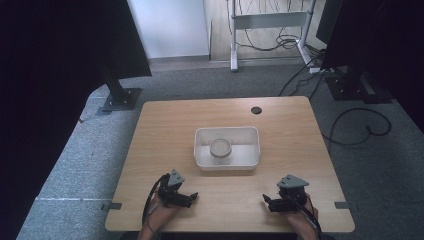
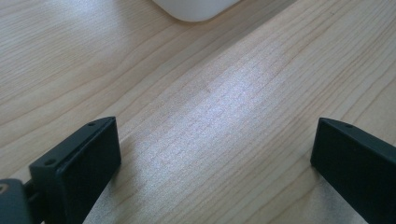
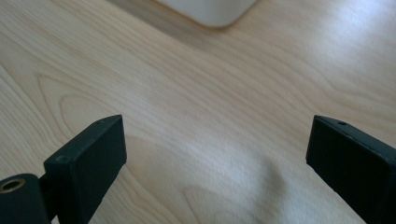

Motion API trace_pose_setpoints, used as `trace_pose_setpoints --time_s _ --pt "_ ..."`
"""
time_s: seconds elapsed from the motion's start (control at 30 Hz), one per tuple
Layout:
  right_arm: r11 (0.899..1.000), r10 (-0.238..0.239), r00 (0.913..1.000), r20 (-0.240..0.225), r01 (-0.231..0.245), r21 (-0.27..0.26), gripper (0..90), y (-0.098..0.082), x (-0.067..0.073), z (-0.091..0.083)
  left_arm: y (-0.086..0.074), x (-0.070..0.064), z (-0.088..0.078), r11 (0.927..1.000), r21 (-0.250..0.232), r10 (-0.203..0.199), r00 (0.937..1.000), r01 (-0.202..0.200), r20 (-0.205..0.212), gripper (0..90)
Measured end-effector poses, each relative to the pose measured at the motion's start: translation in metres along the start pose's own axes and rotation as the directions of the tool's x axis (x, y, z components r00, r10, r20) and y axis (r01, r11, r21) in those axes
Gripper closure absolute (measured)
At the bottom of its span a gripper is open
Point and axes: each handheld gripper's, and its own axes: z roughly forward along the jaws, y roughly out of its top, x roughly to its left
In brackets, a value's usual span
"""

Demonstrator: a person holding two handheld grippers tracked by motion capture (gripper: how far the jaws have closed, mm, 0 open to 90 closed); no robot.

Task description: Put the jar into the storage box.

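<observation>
Resting on light wooden counter (image 1: 280, 125) | left gripper (image 1: 192, 196), right gripper (image 1: 266, 200): jaws gaping wide, gripping nothing | round grey-lidded jar (image 1: 220, 148) sitting in white rectangular plastic tray (image 1: 255, 140)

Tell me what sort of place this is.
Probably a lab or recording workspace: a wooden table on grey carpet, loose cables across the floor, and black stands around it.

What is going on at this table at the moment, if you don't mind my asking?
A person sits at a light wooden table with a black two-jaw gripper in each hand. The left gripper and right gripper both rest low near the table's near edge, jaws wide open and holding nothing. Beyond them, mid-table, sits a white rectangular plastic bin with a small round lidded container inside it. Neither gripper touches the bin.
</observation>
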Motion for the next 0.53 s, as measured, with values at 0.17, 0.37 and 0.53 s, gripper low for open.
trace_pose_setpoints --time_s 0.17,0.37,0.53 --pt "1.000 0.005 0.9999 0.011 -0.005 0.030 4.8 -0.009 -0.001 0.000 0.000 0.000 0.000 1.0000 0.000 0.000 1.0000 0.000 0.000 1.3" --pt "0.999 0.033 0.9995 0.005 -0.033 0.039 4.9 -0.018 -0.003 -0.001 0.000 0.000 0.000 1.0000 0.000 -0.001 1.0000 0.001 0.000 1.3" --pt "0.998 0.058 0.9983 -0.004 -0.058 0.035 4.5 -0.021 -0.006 -0.003 0.000 0.000 0.000 1.0000 0.000 -0.001 1.0000 0.001 0.000 1.3"
